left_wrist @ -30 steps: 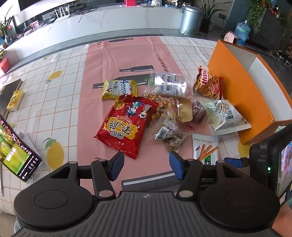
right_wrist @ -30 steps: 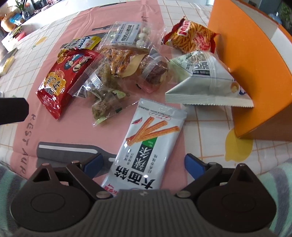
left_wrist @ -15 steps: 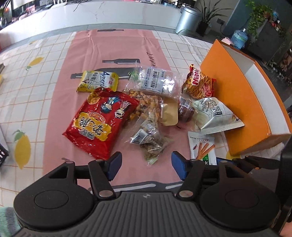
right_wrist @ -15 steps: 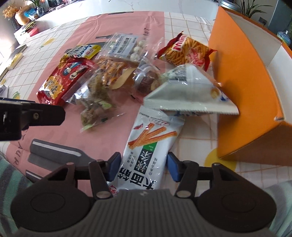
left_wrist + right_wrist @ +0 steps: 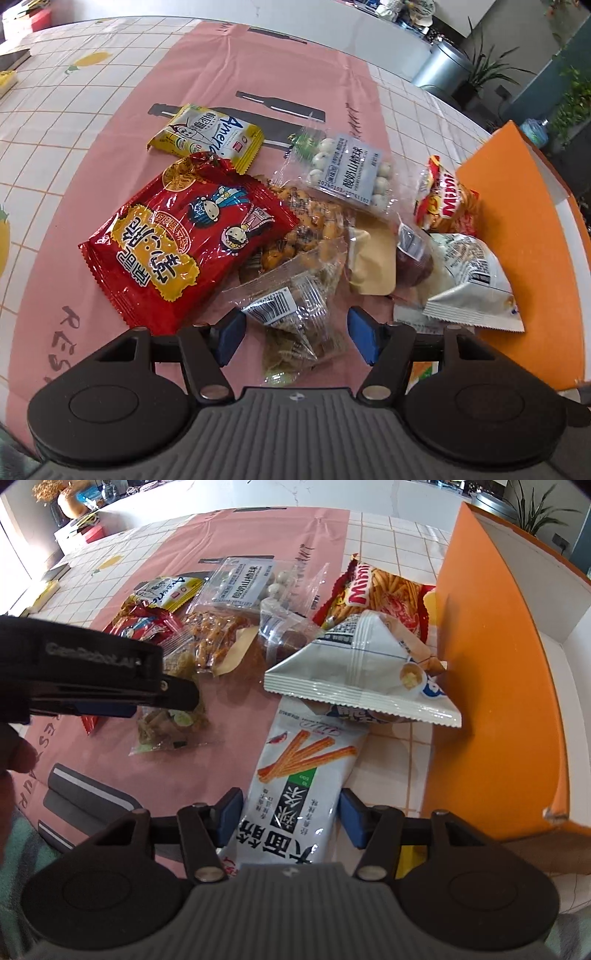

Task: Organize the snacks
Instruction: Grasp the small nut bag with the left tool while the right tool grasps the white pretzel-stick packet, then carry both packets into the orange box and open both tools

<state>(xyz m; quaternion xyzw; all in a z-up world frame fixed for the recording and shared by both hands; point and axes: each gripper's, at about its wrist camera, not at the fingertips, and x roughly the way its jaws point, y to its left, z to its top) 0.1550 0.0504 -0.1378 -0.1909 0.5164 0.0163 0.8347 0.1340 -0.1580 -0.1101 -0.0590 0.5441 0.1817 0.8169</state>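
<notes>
Pink runner (image 5: 207, 74) printed with grey bottles and the letters "RES" near its edge covers a white tiled tablecloth, and the snacks lie heaped on it beside my orange box (image 5: 491, 672). My left gripper (image 5: 295, 334) hangs with its blue pads spread, a clear packet with a barcode (image 5: 291, 314) between them but not pinched. Next to it I read a red bag with yellow Chinese characters (image 5: 184, 243), a yellow pack marked "Ameri" (image 5: 207, 136), a clear bag of white balls with a Chinese label (image 5: 347, 166) and a red "Mimi" stick bag (image 5: 380, 594). My right gripper (image 5: 290, 818) straddles a white stick-snack pack with Chinese writing (image 5: 295, 786); its jaws are opening and the pads stand just off its edges. A white pillow bag (image 5: 362, 672) overlaps that pack's far end, touching the box wall.
</notes>
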